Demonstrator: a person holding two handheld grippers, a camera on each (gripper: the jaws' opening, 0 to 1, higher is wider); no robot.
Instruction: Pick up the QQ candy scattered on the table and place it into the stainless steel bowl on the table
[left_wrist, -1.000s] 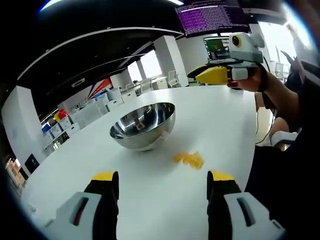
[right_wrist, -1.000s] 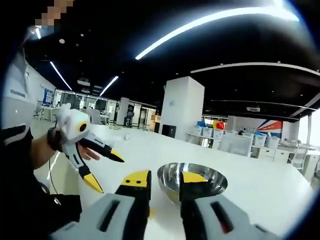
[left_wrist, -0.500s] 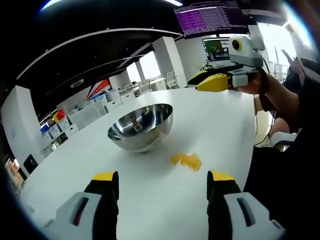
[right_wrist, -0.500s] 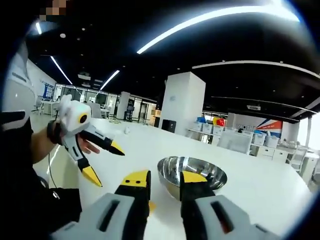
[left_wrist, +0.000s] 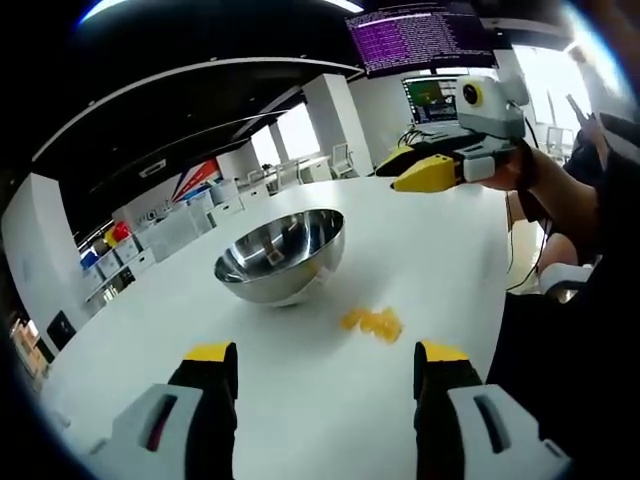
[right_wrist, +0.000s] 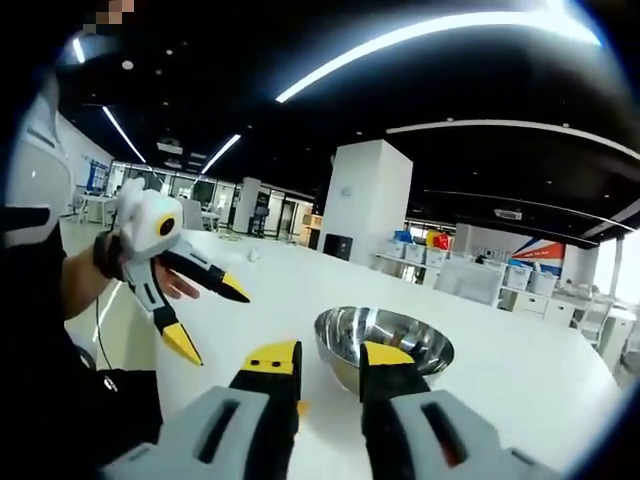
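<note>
The candy (left_wrist: 372, 322) lies in a small yellow heap on the white tabletop (left_wrist: 440, 240), ahead of the left claw (left_wrist: 325, 362), whose jaws stand wide and empty; the bowl (left_wrist: 279, 256) sits just beyond it; the right claw (right_wrist: 325, 358) hangs above, jaws narrow, holding nothing.

Monitor (left_wrist: 425, 35) text — too small, unreadable

White bench (left_wrist: 300, 390) spreads across the left gripper view. At one o'clock, a ceiling-hung screen (left_wrist: 425, 35) glows purple with text, a laptop (left_wrist: 432, 100) lit green just beneath it. In the right gripper view, a white pillar (right_wrist: 365, 205) stands at twelve o'clock, long light strips (right_wrist: 420, 45) overhead, coloured boxes (right_wrist: 432, 240) at two o'clock.
</note>
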